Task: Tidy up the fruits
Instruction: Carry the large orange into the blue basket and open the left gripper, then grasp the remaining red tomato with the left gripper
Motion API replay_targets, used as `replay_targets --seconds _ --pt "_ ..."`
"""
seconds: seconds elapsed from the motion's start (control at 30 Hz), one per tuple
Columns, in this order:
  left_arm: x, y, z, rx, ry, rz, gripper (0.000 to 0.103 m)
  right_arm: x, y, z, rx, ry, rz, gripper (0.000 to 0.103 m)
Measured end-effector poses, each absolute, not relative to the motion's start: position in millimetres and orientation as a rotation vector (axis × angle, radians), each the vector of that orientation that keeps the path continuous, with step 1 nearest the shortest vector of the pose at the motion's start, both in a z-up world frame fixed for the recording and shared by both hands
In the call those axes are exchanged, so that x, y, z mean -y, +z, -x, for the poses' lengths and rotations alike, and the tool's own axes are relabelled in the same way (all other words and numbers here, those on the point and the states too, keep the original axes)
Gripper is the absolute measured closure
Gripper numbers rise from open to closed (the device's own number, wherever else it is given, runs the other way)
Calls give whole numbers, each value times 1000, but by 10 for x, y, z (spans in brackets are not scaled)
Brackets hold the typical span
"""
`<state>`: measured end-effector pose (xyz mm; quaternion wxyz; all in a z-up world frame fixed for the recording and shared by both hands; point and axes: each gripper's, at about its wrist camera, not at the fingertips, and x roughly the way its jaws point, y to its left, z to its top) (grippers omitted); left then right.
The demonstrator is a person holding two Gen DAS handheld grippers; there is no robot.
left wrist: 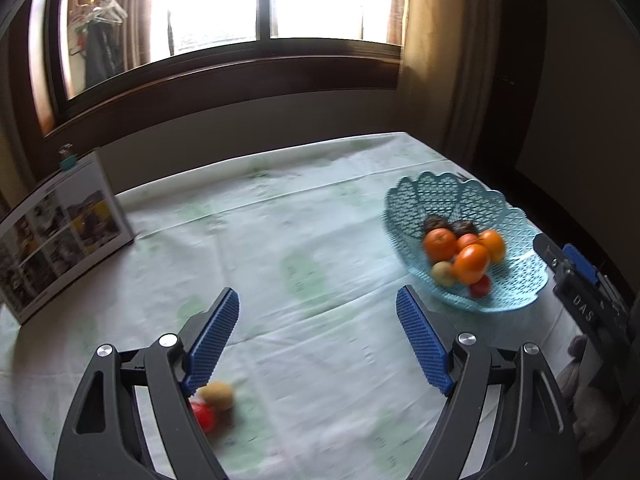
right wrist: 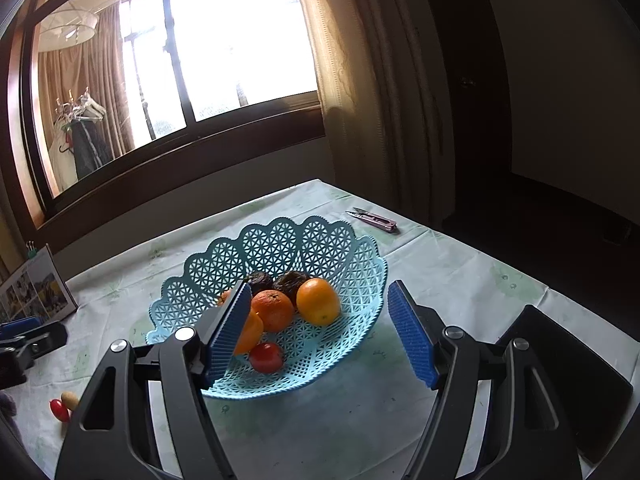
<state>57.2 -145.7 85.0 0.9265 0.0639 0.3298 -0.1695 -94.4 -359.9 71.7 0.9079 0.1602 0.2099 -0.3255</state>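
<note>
A light blue lattice basket (left wrist: 516,280) (right wrist: 344,264) on the table holds several fruits: oranges (right wrist: 318,301), a red fruit (right wrist: 266,357), dark avocados (right wrist: 290,281). A tan round fruit (left wrist: 217,395) and a red fruit (left wrist: 205,417) lie on the cloth by my left gripper's left finger; both also show in the right wrist view, the tan fruit (right wrist: 70,399) and the red fruit (right wrist: 59,407). My left gripper (left wrist: 318,344) is open and empty above the cloth. My right gripper (right wrist: 320,340) is open and empty, just over the basket's near rim.
A photo box (left wrist: 60,236) stands at the table's left. Purple snips (right wrist: 376,220) lie beyond the basket. A dark flat object (right wrist: 568,380) lies at the right near edge. A window and curtains are behind the table.
</note>
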Motion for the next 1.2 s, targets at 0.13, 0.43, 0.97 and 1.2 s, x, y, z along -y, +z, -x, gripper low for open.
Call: replay_targets --seconds 0.13,0.43,0.97,1.2 --pt "1237 809 -506 -679 -306 -134 22 3514 729 911 -443 -646 -319 30" --pt "793 577 -387 -729 -242 -104 22 3197 749 823 -473 -543 -290 23" --pt "462 142 -396 -828 -209 -69 38 2682 677 597 -555 -405 -247 23" --pt "444 56 -439 -849 -223 -57 49 2549 661 504 -582 -369 -236 23"
